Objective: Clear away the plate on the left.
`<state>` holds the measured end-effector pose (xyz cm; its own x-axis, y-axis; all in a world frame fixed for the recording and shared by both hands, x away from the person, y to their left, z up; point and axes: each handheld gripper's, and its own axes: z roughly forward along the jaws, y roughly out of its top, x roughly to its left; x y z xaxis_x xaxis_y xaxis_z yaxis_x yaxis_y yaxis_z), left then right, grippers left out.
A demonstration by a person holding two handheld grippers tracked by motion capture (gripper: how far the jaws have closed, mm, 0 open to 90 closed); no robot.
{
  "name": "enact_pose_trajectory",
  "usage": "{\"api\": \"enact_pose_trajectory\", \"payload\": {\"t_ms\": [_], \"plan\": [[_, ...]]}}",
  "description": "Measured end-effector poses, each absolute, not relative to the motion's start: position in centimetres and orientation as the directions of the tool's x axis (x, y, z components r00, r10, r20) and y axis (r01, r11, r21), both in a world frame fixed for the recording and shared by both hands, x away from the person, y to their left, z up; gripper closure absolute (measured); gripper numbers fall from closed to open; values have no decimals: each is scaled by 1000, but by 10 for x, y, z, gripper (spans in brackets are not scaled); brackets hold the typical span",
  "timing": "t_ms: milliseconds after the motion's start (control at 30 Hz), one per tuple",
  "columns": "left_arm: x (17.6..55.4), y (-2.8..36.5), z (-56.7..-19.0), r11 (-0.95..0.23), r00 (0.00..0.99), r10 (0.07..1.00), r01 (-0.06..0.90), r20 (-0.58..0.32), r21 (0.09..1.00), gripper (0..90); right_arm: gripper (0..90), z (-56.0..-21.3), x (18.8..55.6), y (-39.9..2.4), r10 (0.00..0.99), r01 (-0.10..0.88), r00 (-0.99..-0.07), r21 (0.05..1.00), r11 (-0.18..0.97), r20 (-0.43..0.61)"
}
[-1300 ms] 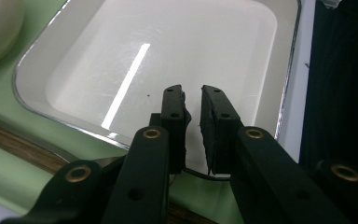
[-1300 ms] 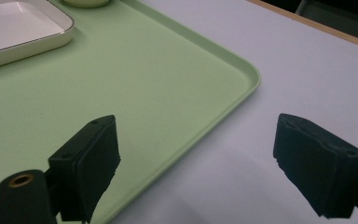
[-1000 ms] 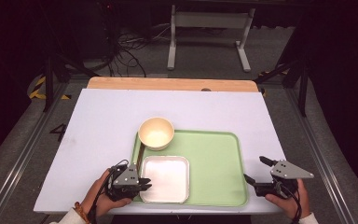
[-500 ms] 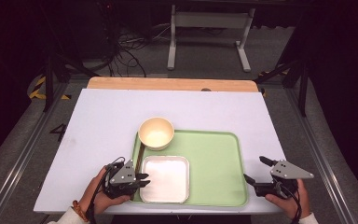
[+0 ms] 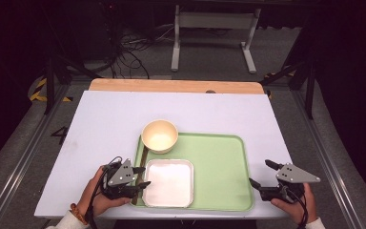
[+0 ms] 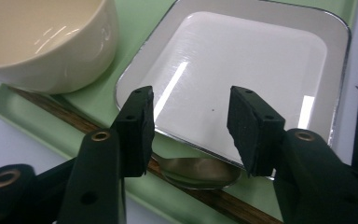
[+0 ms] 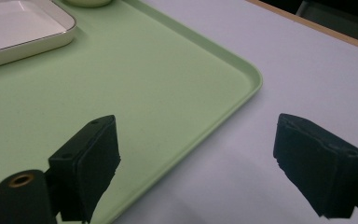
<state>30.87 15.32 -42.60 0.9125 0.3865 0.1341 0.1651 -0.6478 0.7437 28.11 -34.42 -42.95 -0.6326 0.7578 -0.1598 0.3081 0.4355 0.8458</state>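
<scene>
Two grippers sit at the near edge of the table (image 5: 100,119), one at each side of the green tray (image 5: 219,171). The left gripper (image 5: 140,176) reaches over the tray's left rim; its jaws have just been opening and now stand apart with nothing pinched between them. Below them, in the left gripper view, lies a spoon (image 6: 200,170) — its metal bowl rests on the tray floor against the near rim of the white dish (image 6: 242,70), partly tucked under that rim, and its dark wooden handle runs along the tray's left edge towards the cream bowl (image 6: 46,46). The pads (image 6: 137,126) hang just above the spoon, free of it.

From the high view the dish sits in the tray's near left corner, its left rim just beside the spoon, and the bowl (image 5: 159,136) stands at the tray's far left corner, overlapping the tray edge. The right half of the tray is bare green floor — plenty of room there.

The right gripper (image 5: 259,174) rests at the tray's near right corner, jaws spread wide and holding nothing; in the right gripper view one jaw hangs over the tray (image 7: 144,84), the other over white tabletop (image 7: 307,79), with the tray's rounded corner between them
</scene>
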Motion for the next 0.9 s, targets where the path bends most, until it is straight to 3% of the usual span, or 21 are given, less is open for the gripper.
{"api": "enact_pose_trajectory", "payload": {"t_ms": [400,900], "plan": [[310,159,-420,-626,883,440,168,166,761,314,145,-430,281,-344,757,308,-633,846,435,-159],[317,172,-413,-587,847,498,171,186,791,206,143,-430,282,-344,756,310,-635,844,437,-158]]}}
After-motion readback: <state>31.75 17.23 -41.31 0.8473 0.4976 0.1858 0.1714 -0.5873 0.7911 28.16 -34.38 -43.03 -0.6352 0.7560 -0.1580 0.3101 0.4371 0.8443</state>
